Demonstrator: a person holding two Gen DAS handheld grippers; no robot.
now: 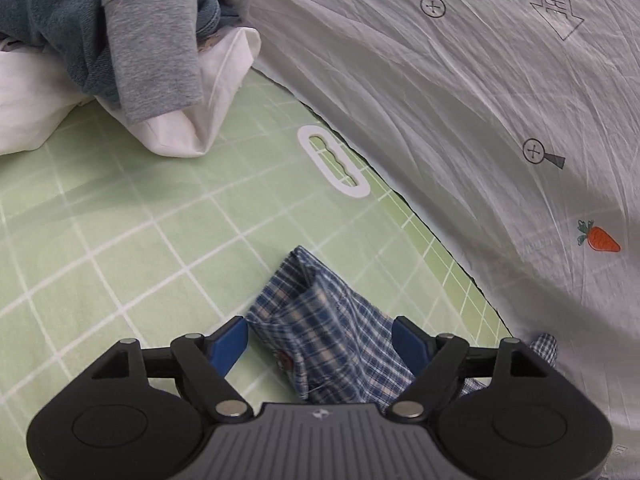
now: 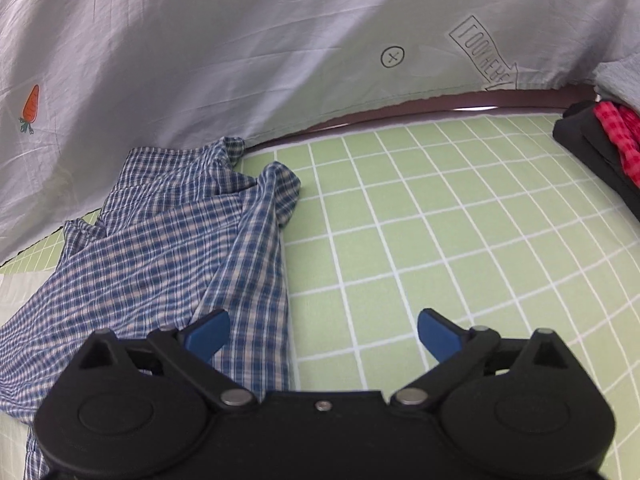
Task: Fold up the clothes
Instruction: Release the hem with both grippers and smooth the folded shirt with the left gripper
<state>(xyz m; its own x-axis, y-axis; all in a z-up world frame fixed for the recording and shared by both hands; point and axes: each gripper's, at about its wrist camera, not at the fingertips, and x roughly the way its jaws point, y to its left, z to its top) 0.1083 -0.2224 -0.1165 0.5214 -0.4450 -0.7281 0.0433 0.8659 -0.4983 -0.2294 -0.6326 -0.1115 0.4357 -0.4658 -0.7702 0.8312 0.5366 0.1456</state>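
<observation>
While the checked shirt lies on the green mat, both hand-held grippers, left and right, gape wide, gripping nothing.

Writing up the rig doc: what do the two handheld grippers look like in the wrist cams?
Both match: the left gripper and right gripper have black rounded bodies, black linkage arms with silver pivot pins, and blue finger pads. The left shows a grey ribbed centre plate. No cables or sleeves visible.
</observation>
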